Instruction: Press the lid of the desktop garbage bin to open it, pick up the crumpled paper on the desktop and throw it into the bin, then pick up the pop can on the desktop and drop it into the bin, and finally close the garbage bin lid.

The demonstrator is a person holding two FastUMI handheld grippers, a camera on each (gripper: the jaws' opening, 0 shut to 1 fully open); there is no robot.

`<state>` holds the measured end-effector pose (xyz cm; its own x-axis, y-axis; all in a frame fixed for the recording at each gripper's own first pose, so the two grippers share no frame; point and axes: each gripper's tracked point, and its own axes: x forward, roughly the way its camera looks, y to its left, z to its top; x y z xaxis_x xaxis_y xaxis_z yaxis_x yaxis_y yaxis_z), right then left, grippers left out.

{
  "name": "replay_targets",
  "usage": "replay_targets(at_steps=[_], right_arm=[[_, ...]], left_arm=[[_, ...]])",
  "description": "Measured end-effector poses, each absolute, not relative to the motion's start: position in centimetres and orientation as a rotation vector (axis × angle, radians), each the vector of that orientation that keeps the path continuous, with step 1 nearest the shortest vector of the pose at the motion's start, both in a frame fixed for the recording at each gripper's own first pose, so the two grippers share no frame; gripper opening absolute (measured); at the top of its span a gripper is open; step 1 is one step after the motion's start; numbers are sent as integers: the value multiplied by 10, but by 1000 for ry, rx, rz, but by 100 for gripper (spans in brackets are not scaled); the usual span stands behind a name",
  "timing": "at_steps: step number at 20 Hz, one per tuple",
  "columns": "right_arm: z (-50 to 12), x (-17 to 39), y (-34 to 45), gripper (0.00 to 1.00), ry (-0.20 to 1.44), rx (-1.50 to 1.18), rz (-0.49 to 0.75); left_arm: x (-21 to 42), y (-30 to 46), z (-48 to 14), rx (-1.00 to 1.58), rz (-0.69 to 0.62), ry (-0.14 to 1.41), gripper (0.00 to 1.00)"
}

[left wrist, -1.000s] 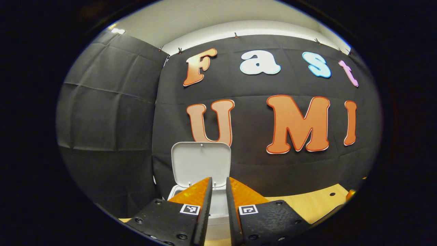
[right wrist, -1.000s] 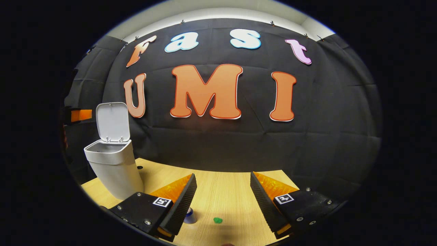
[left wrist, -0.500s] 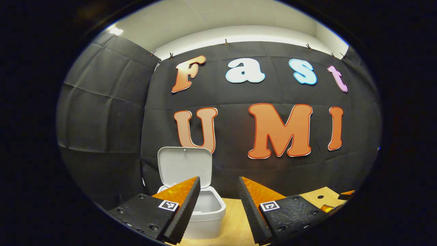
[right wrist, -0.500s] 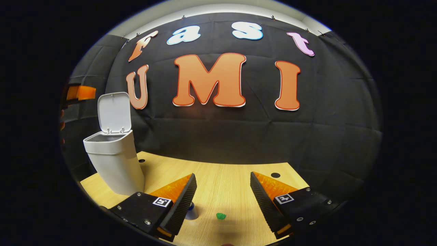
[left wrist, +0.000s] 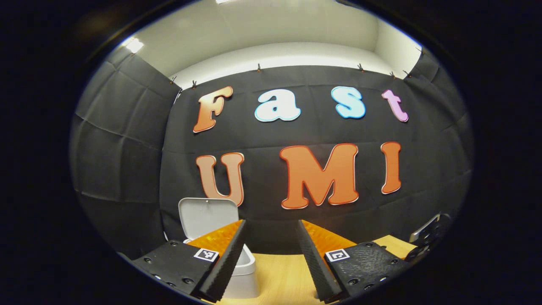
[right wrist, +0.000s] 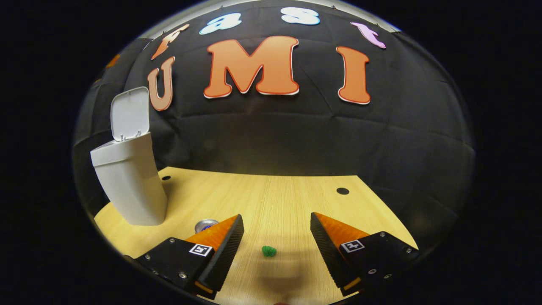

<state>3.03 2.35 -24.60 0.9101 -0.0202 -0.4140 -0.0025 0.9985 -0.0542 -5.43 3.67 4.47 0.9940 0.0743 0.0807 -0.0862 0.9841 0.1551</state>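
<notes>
Bin [right wrist: 129, 186] stands at the tabletop's [right wrist: 275, 195] far left in the right gripper view, lid [right wrist: 129, 113] flipped up and leaning back toward the wall, so the mouth is free for drops; press step looks done. Crumpled paper [right wrist: 269, 251], a small green wad, lies on the tabletop right in the gap ahead of the right claw [right wrist: 277, 245], which is spread wide and empty, fingers either side of the wad's line but apart from it. That setup reads as an approach for the paper grasp: the claw is centred on the wad and open well past its width. Can [right wrist: 206, 224] sits upright just beside the right claw's left finger, mostly hidden behind it, only its silver top and a bit of blue visible; it is close enough that a sloppy descent could knock it. Left claw [left wrist: 267, 254] is also spread and holds nothing; it points at the wall with the bin [left wrist: 243, 271] low at left behind its left finger and the lid [left wrist: 207, 214] upright above it, likely parked out of the way while the right side works. Paper and can both are not yet in the bin, as far as the tabletop shows. Bin interior can't be seen from either view.
</notes>
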Motion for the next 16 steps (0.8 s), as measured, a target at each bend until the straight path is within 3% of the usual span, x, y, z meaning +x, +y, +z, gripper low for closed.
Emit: replay_targets(at_steps=[6,16], right_arm=[[-299,35,22,94,533,-91,-1],[-374,44,28,95,699,-136,34]], left_arm=[[-72,27,72,128,61,-151,79],[-76,52,45,148,143,-45,80]])
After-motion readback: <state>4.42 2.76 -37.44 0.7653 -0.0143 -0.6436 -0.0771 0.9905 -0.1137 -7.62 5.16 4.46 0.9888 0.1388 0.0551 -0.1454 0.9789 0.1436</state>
